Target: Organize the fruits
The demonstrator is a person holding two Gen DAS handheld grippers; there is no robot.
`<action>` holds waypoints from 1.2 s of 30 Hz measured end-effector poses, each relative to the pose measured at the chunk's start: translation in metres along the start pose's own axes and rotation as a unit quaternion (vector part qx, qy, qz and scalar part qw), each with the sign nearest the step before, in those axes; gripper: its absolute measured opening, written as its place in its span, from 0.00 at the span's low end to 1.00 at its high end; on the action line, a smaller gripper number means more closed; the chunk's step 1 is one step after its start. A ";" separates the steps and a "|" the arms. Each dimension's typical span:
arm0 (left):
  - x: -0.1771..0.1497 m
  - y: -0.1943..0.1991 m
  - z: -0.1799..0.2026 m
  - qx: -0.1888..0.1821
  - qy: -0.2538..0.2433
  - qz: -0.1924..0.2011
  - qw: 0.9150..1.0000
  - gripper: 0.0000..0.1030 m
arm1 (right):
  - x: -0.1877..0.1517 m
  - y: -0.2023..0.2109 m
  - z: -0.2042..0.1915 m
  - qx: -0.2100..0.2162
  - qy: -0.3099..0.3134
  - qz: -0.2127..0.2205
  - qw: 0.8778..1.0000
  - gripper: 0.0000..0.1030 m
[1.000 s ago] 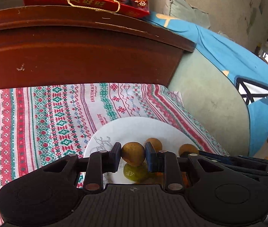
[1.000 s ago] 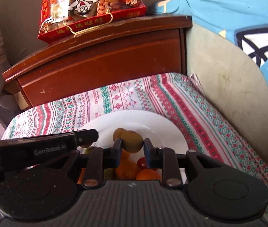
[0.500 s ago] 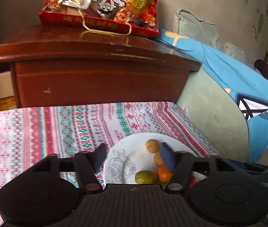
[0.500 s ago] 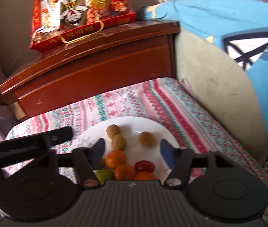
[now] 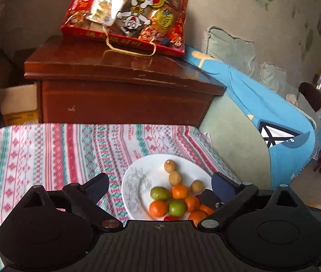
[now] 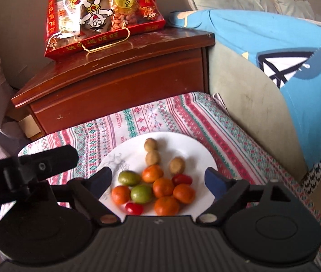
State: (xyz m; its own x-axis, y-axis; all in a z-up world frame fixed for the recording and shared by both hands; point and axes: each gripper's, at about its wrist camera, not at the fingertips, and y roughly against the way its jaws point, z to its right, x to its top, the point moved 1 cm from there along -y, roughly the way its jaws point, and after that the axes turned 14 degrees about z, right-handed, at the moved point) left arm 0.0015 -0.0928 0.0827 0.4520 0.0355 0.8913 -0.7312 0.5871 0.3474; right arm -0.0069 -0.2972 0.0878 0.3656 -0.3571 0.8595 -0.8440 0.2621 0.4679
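Note:
A white plate (image 5: 137, 181) (image 6: 194, 151) on the patterned cloth holds three small brown fruits (image 5: 175, 178) (image 6: 153, 157), two green fruits (image 5: 159, 193) (image 6: 141, 193), several oranges (image 5: 158, 208) (image 6: 163, 187) and two red tomatoes (image 6: 182, 179). My left gripper (image 5: 160, 181) hovers above the plate's near left side. Its jaws are opening wide, and nothing is pressed between them. My right gripper (image 6: 158, 178) hangs over the plate's near edge. Its jaws are opening too and hold nothing. In the right wrist view one of the left gripper's fingers (image 6: 47, 163) shows at the left.
A dark wooden cabinet (image 5: 124, 95) stands behind the clothed table, with a red snack bag (image 5: 128, 13) on top. A sofa under a blue cloth (image 5: 262, 104) borders the right side. A cardboard box (image 5: 17, 104) sits at the far left.
Each gripper was shut on a small brown fruit a second ago. Both have let go, spread wide and lifted back from the plate, where the fruits now lie.

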 end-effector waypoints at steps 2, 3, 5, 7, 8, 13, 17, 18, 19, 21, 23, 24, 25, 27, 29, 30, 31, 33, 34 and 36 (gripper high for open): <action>-0.001 0.004 -0.002 0.011 0.007 -0.009 1.000 0.95 | -0.001 0.005 0.001 -0.006 -0.006 -0.013 1.000 0.87; -0.001 0.006 -0.004 0.015 0.012 -0.015 1.000 0.95 | -0.002 0.007 0.003 -0.006 -0.015 -0.018 1.000 0.87; -0.001 0.012 -0.007 0.019 0.019 -0.017 0.999 0.95 | -0.001 0.011 0.005 -0.012 -0.024 -0.023 0.999 0.87; -0.002 0.016 -0.011 0.027 0.028 -0.021 0.999 0.96 | -0.001 0.015 0.008 -0.022 -0.025 -0.026 0.999 0.87; -0.002 0.016 -0.012 0.031 0.030 -0.026 0.999 0.96 | -0.001 0.017 0.009 -0.025 -0.028 -0.027 0.999 0.87; -0.004 0.016 -0.013 0.060 0.015 -0.043 0.997 0.96 | 0.001 0.025 0.012 -0.029 -0.034 -0.026 0.999 0.87; -0.001 0.019 -0.008 0.090 -0.012 -0.053 0.994 0.96 | 0.003 0.029 0.008 -0.021 -0.028 -0.027 0.999 0.87; -0.001 0.020 -0.006 0.099 -0.026 -0.054 0.993 0.96 | 0.003 0.031 0.006 -0.021 -0.024 -0.025 0.999 0.87; 0.000 0.022 -0.004 0.106 -0.041 -0.053 0.992 0.96 | 0.003 0.033 0.004 -0.020 -0.018 -0.024 0.999 0.87; 0.002 0.025 -0.001 0.125 -0.064 -0.057 0.988 0.96 | 0.003 0.035 0.000 -0.020 -0.009 -0.026 0.999 0.87; 0.003 0.027 -0.001 0.134 -0.073 -0.063 0.986 0.96 | 0.002 0.037 -0.002 -0.019 -0.006 -0.028 0.999 0.87; 0.003 0.027 -0.003 0.137 -0.073 -0.069 0.985 0.96 | 0.002 0.037 -0.002 -0.019 -0.007 -0.031 0.999 0.87; 0.004 0.027 -0.005 0.143 -0.069 -0.076 0.984 0.96 | 0.001 0.037 -0.002 -0.022 -0.007 -0.033 0.999 0.87; 0.003 0.026 -0.009 0.149 -0.058 -0.084 0.983 0.96 | 0.001 0.036 -0.003 -0.026 -0.004 -0.036 0.999 0.88; 0.002 0.024 -0.011 0.155 -0.054 -0.089 0.982 0.96 | -0.001 0.033 -0.002 -0.032 -0.004 -0.042 0.999 0.90; 0.001 0.023 -0.012 0.155 -0.051 -0.092 0.982 0.96 | -0.002 0.033 -0.001 -0.033 -0.005 -0.045 0.998 0.90; 0.001 0.022 -0.012 0.155 -0.048 -0.094 0.982 0.96 | -0.003 0.032 -0.001 -0.035 -0.007 -0.049 0.998 0.90; -0.002 0.020 -0.012 0.156 -0.045 -0.097 0.982 0.96 | -0.005 0.030 0.000 -0.035 -0.005 -0.052 0.998 0.90; -0.004 0.019 -0.012 0.158 -0.045 -0.099 0.981 0.96 | -0.006 0.029 -0.001 -0.036 -0.003 -0.053 0.998 0.90; -0.007 0.018 -0.011 0.159 -0.043 -0.101 0.981 0.96 | -0.008 0.027 -0.001 -0.039 -0.002 -0.057 0.998 0.90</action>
State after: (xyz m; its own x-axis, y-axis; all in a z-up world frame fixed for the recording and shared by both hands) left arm -0.0087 -0.0736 0.0796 0.5689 -0.1314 0.8118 -0.7601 0.2930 0.5800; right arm -0.0324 -0.2864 0.0939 0.4564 -0.3917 0.7989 -0.7636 0.2884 0.5777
